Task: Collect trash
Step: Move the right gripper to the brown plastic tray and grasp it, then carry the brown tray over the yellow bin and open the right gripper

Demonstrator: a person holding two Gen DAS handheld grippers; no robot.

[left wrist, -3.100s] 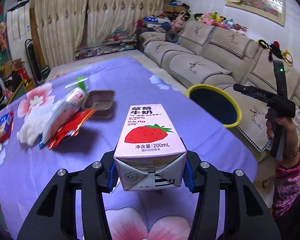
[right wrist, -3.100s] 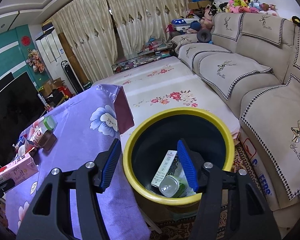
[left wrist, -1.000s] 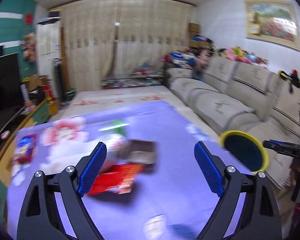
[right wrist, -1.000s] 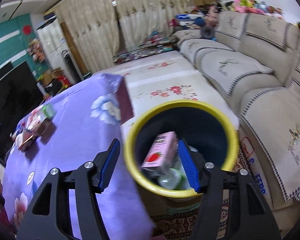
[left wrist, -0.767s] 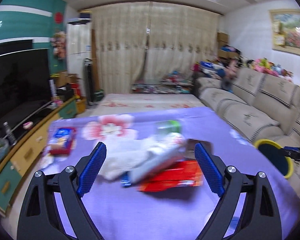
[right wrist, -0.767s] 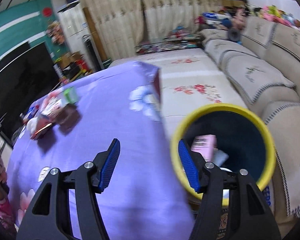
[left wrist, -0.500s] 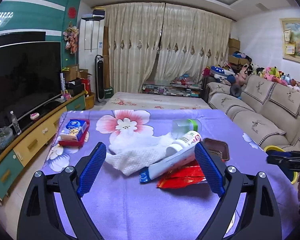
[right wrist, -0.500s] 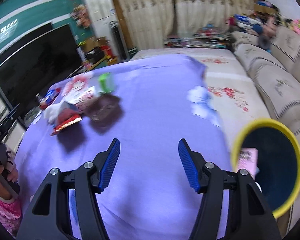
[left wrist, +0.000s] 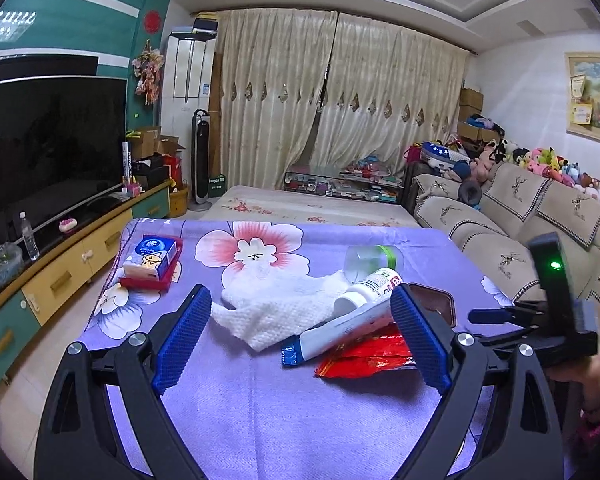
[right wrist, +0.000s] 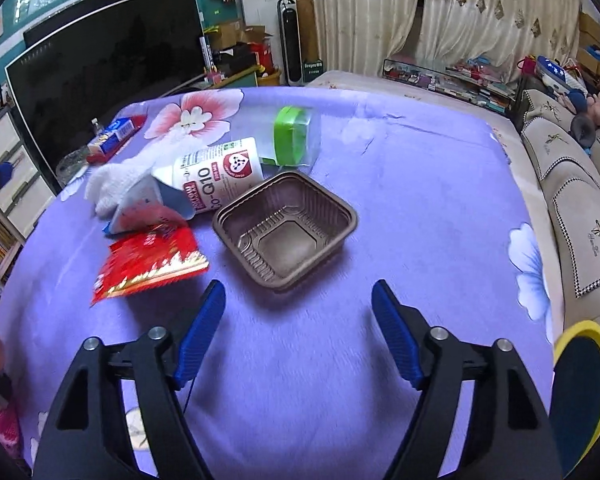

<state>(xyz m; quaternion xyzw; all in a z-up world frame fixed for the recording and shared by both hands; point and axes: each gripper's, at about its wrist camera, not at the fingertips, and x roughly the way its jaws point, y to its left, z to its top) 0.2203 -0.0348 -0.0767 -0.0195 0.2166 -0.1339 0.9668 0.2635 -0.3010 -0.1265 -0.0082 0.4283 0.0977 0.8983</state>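
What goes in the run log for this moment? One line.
left gripper: open, empty | right gripper: just opened wider, empty, facing brown tray | bin: right

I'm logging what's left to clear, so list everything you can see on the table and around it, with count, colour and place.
brown plastic tray: 1, brown, table middle, empty
supplement bottle: 1, white, lying beside the tray
clear bottle: 1, green band, lying behind it
tube: 1, white and blue, over the wrapper
red wrapper: 1, left of the tray
white cloth: 1, crumpled
tissue pack: 1, blue, far corner
bin: 1, yellow rim, beside the table
left tongs: open, empty
right tongs: just opening, empty
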